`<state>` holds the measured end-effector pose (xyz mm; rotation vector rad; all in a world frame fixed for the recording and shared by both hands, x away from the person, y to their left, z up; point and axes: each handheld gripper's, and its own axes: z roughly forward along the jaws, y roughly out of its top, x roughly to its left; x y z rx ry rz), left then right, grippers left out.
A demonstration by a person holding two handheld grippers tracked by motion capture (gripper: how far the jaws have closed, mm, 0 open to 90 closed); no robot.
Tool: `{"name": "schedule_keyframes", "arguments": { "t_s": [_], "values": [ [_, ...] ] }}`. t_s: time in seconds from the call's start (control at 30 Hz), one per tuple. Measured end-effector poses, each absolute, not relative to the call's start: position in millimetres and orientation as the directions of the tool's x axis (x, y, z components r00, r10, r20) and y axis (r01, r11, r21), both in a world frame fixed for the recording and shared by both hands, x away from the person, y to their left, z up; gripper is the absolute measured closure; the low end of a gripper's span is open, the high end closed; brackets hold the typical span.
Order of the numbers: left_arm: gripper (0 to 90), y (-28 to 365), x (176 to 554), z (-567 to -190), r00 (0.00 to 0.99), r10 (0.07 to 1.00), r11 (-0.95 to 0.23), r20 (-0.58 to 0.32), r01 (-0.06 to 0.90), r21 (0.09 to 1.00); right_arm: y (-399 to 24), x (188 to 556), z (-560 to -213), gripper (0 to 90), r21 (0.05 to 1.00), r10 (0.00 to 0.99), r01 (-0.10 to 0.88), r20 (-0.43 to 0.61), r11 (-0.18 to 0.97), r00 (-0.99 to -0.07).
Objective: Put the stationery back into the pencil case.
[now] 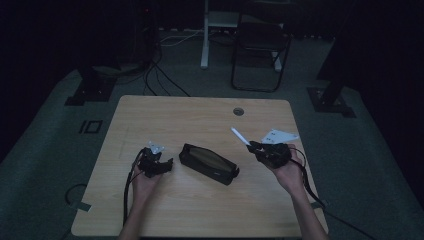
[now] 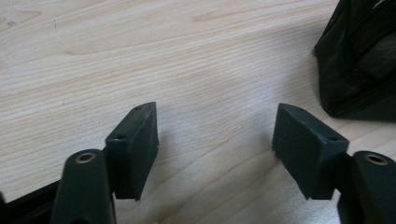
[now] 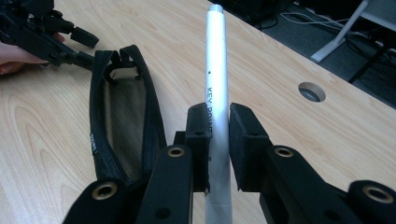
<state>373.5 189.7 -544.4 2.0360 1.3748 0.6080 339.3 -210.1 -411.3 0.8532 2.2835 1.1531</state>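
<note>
A black pencil case (image 1: 207, 163) lies unzipped in the middle of the wooden table (image 1: 200, 215), its mouth gaping in the right gripper view (image 3: 152, 107). My right gripper (image 1: 253, 145) hovers to the right of the case, shut on a white marker pen (image 1: 240, 136) that sticks out beyond the jaws (image 3: 217, 56). My left gripper (image 1: 167, 164) sits low over the table just left of the case, jaws open with only bare wood between them (image 2: 215, 123). One end of the case (image 2: 364, 60) shows at the right of that view. The left gripper (image 3: 70, 42) also appears beyond the case.
A round cable hole (image 1: 238, 111) is set in the far part of the tabletop. Beyond the table stand a dark chair (image 1: 260, 45) and a white desk leg (image 1: 205, 35), with cables on the floor. Bare wood surrounds the case.
</note>
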Motion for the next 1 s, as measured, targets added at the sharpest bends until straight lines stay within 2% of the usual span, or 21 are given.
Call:
{"name": "schedule_keyframes", "arguments": {
  "t_s": [0.17, 0.3, 0.4, 1.0],
  "values": [
    [24.2, 194, 376, -547, 0.339, 0.941, -0.251, 0.017, 0.66, 0.708, -207, 341, -410, 79.1, 0.825, 0.689, 0.32, -0.112, 0.466, -0.716],
    [15.0, 193, 378, -549, 0.33, 0.944, -0.246, 0.018, 0.664, 0.706, -205, 342, -409, 79.0, 0.824, 0.683, 0.315, -0.114, 0.47, -0.721],
    [12.9, 193, 378, -549, 0.33, 0.944, -0.244, 0.016, 0.664, 0.707, -202, 343, -408, 79.0, 0.824, 0.679, 0.312, -0.116, 0.474, -0.725],
    [12.4, 192, 378, -550, 0.326, 0.945, -0.242, 0.017, 0.665, 0.707, -188, 349, -405, 79.0, 0.819, 0.652, 0.286, -0.135, 0.497, -0.746]
  ]
}}
